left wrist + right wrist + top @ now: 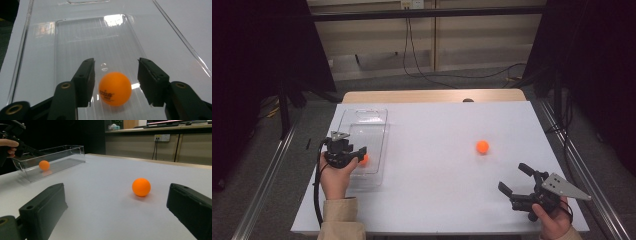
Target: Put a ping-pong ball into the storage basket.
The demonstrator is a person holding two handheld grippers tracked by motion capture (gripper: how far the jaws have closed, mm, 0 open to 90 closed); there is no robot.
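An orange ball (115,88) rests on the floor of a clear plastic tray (82,32), between the jaws of my left gripper (116,62). A thin gap shows on each side of the ball, so the pads do not press it and the gripper is open. From above, that gripper (361,155) reaches into the near end of the tray (362,117) over the ball (364,159). A second orange ball (482,146) lies on the white table. My right gripper (512,177) stands open at the near right, its jaws pointed toward that ball (141,187), well short of it.
The white table (437,125) has a wooden strip along its far edge. Dark curtains hang on both sides and cables run across the floor behind. In the right gripper view the tray (62,152) with its ball (44,165) sits at far left.
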